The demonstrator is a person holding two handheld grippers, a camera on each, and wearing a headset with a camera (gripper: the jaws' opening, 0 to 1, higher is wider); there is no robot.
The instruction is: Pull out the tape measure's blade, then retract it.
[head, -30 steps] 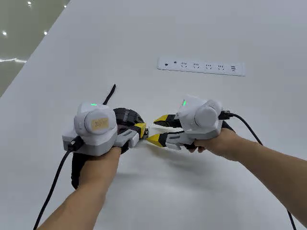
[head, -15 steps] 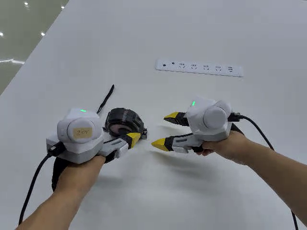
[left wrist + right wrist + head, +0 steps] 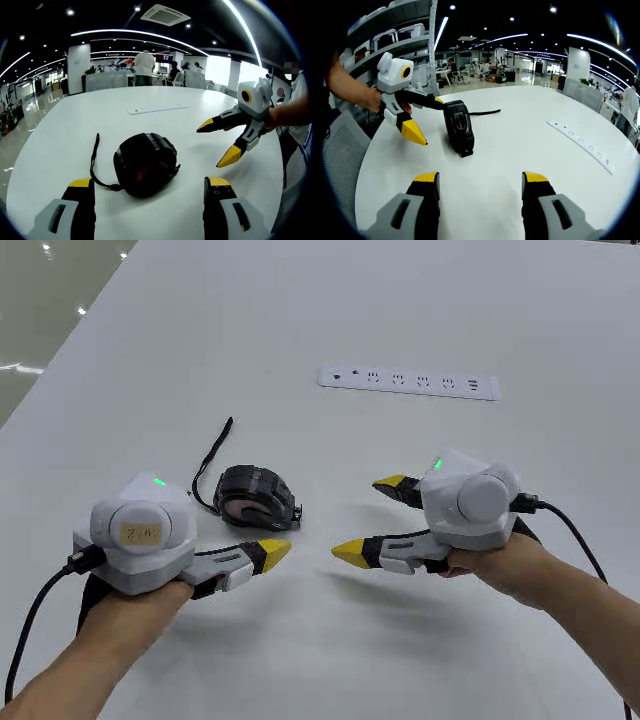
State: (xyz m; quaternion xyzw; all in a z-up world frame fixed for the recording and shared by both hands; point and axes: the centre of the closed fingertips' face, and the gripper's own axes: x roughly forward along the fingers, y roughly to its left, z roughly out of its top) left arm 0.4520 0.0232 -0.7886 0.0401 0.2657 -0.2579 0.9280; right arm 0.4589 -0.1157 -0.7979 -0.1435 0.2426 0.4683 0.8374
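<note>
Broad white tabletop (image 3: 300, 320); long white power strip (image 3: 407, 382) at 1 o'clock of the work.
Left white gripper with yellow-tipped jaws (image 3: 431, 122): jaws spread, gripping nothing.
Right white gripper, same build (image 3: 360, 517): jaws spread, empty.
Round black tape measure (image 3: 257, 497) resting on the tabletop at 12 o'clock of left tips, 9 o'clock of right tips, touched by neither.
Thin black strap (image 3: 212, 455) trailing to 11 o'clock.
Blade judged fully housed: either pull not begun or cycle finished; cannot tell which.
</note>
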